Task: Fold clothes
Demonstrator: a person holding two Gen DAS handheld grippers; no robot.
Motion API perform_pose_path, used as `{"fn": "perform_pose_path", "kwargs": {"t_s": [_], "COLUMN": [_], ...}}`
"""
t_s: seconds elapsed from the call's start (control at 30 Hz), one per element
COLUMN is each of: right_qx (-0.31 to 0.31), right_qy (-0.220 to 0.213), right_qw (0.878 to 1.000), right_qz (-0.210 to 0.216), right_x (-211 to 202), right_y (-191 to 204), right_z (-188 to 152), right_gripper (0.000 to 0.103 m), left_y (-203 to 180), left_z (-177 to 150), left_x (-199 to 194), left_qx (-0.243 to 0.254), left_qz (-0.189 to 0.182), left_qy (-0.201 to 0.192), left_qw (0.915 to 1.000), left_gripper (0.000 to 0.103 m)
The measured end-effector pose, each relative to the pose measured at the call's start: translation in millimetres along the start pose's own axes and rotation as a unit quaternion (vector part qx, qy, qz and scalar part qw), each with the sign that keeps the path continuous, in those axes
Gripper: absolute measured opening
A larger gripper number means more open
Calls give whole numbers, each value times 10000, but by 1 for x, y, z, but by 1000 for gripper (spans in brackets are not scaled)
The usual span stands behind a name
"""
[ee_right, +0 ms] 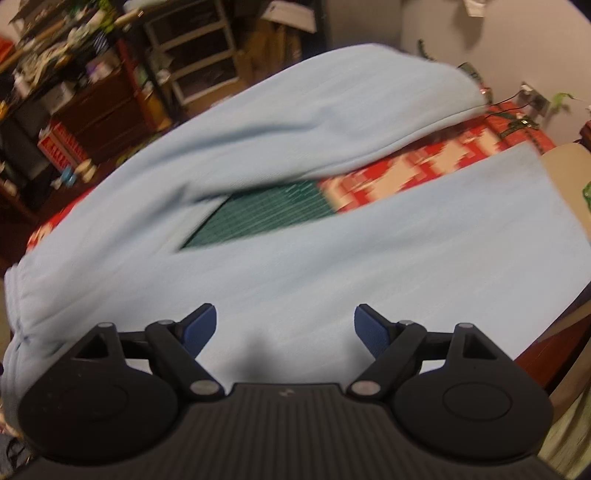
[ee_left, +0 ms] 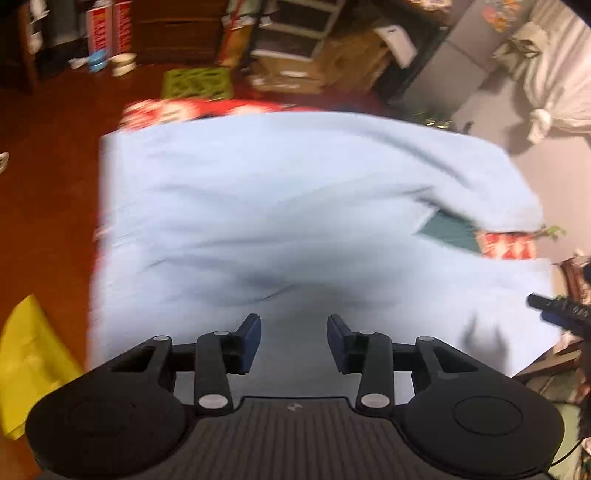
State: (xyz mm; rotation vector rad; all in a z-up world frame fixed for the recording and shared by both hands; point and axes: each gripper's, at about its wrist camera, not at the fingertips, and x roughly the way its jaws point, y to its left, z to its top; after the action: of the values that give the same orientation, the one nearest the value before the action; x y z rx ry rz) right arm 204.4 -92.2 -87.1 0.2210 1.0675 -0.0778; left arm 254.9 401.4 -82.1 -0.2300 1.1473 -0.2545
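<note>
A pair of pale blue trousers (ee_left: 280, 206) lies spread over a table with a red-and-white patterned cloth (ee_left: 166, 110). Its two legs split apart toward the right, showing a green cutting mat (ee_left: 448, 230) between them. My left gripper (ee_left: 294, 334) hovers open just above the near part of the garment, nothing between its blue pads. In the right wrist view the same trousers (ee_right: 332, 258) fill the frame, with the green mat (ee_right: 258, 218) and the cloth (ee_right: 424, 166) in the gap between the legs. My right gripper (ee_right: 285, 326) is wide open over the near leg. The right gripper's tip (ee_left: 550, 308) shows at the left view's right edge.
A yellow object (ee_left: 26, 350) sits at the lower left by the table. Beyond the table stand shelves (ee_left: 295, 26), cardboard boxes (ee_left: 295, 74) and a green crate (ee_left: 197, 83) on a reddish floor. A cluttered dark cabinet (ee_right: 74, 92) and a grey wall (ee_right: 443, 33) lie behind.
</note>
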Motion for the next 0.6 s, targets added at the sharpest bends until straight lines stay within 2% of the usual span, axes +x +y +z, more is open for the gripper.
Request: {"fn": "perform_pose_path", "kwargs": {"t_s": [0.07, 0.2, 0.3, 0.37, 0.43, 0.47, 0.6], "right_qx": [60, 178, 149, 130, 103, 86, 132], "right_qy": [-78, -232, -295, -336, -358, -361, -255], "right_qw": [9999, 9993, 9982, 9971, 9960, 9955, 9945], "right_qz": [-79, -240, -499, -672, -817, -877, -1007], "right_x": [4, 13, 31, 43, 58, 68, 108], "right_y": [-33, -100, -170, -217, -259, -278, -342], "right_z": [15, 45, 76, 98, 118, 128, 162], "right_gripper": [84, 74, 73, 73, 73, 73, 63], "left_y": [-46, -138, -202, -238, -261, -270, -294], "left_z": [13, 34, 41, 44, 46, 46, 50], "left_x": [21, 72, 118, 147, 174, 187, 214], "left_qx": [101, 451, 957, 1055, 875, 732, 405], "left_qz": [-50, -84, 114, 143, 154, 169, 367], "left_qy": [-22, 84, 198, 309, 562, 703, 829], "left_qw": [9999, 9989, 9952, 9938, 9945, 9947, 9951], "left_gripper": [37, 36, 36, 36, 36, 32, 29]}}
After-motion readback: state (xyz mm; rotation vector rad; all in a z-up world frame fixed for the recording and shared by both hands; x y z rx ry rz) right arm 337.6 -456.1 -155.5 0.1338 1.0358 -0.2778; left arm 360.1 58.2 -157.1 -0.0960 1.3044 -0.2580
